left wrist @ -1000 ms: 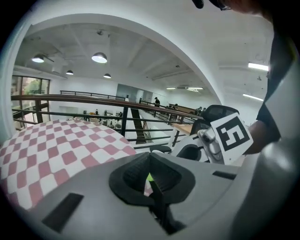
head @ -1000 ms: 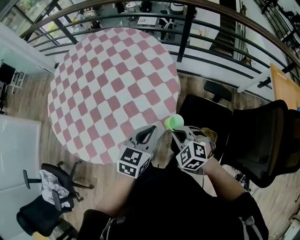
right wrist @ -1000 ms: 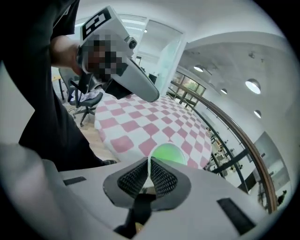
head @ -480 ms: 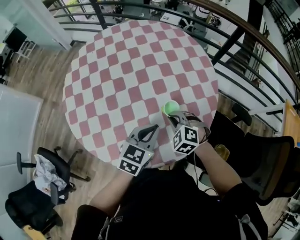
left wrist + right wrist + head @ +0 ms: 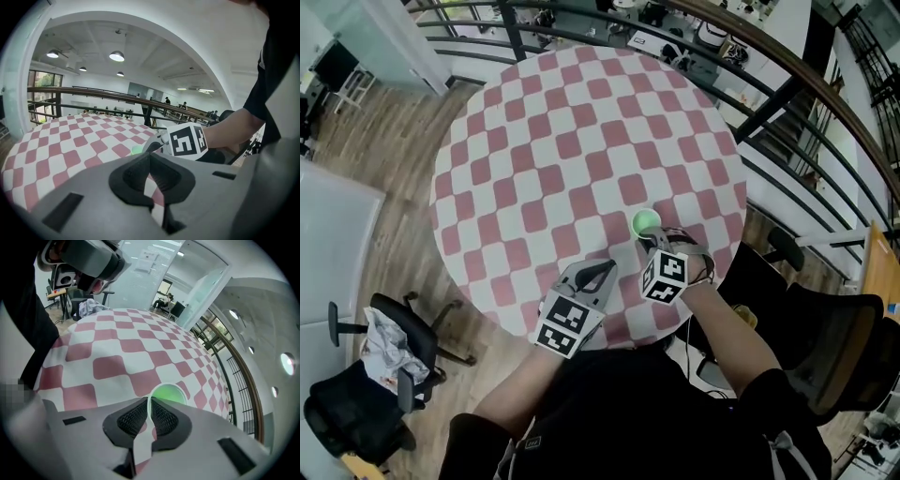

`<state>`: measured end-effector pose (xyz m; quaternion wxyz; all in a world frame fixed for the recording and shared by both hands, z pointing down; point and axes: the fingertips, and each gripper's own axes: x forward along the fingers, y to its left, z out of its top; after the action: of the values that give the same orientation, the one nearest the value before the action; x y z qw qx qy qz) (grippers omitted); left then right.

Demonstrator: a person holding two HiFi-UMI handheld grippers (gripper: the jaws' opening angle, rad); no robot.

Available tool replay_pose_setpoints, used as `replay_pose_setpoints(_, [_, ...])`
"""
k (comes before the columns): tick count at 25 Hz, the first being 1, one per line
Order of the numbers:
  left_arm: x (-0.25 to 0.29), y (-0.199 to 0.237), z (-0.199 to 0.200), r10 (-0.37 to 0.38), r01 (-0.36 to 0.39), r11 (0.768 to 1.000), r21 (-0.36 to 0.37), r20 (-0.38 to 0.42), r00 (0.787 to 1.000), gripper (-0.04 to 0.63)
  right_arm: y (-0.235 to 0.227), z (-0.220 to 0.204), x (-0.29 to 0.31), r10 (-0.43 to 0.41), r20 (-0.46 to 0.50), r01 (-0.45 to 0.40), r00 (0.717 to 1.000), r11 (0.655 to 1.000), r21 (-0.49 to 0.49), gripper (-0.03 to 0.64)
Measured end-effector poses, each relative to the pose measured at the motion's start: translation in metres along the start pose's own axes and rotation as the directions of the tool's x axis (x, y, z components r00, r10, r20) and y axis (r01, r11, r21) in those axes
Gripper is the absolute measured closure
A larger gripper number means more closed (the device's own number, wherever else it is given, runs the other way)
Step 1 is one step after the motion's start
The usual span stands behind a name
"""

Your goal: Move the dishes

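1. Green cup (image 5: 646, 222) sits on the checkered table (image 5: 562, 141), near its edge. Right gripper (image 5: 649, 240) jaws pinch the cup's near rim.
2. Left gripper (image 5: 605, 268) beside cup, jaws together, holding nothing.
3. Railing (image 5: 769, 94) beyond table.

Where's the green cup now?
Head view, right of centre: the green cup is pinched by its rim in the right gripper, over the near side of the checkered table.
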<state>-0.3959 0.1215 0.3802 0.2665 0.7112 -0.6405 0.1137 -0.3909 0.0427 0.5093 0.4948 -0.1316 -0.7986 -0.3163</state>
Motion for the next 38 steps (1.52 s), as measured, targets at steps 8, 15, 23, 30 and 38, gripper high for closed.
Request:
replay_pose_setpoints(8, [-0.009, -0.015, 0.026, 0.021, -0.020, 1.000, -0.020, 0.076, 0.997, 0.592, -0.003, 0.021, -0.052, -0.057, 0.167, 0.037, 0.984, 0.992, 0.119, 0.514])
replay_pose_setpoints(15, [-0.014, -0.095, 0.054, -0.014, 0.017, 1.000, -0.018, 0.164, 0.986, 0.592, 0.044, -0.016, -0.211, -0.184, 0.487, -0.108, 0.854, 0.853, 0.511, 0.515])
replay_pose_setpoints(23, [-0.009, -0.203, 0.104, -0.176, 0.154, 0.983, 0.104, 0.267, 0.947, 0.592, 0.046, -0.068, -0.371, -0.534, 0.583, -0.148, 0.612, 0.646, 0.748, 0.588])
replay_pose_setpoints(30, [-0.012, -0.238, 0.118, -0.228, 0.183, 0.968, 0.173, 0.292, 0.929, 0.592, 0.056, -0.087, -0.392, -0.589, 0.555, -0.120, 0.587, 0.615, 0.779, 0.595])
replay_pose_setpoints(38, [-0.010, -0.259, 0.119, -0.293, 0.242, 0.947, 0.210, 0.257, 0.921, 0.592, 0.065, -0.105, -0.390, -0.621, 0.503, -0.093, 0.602, 0.571, 0.816, 0.595])
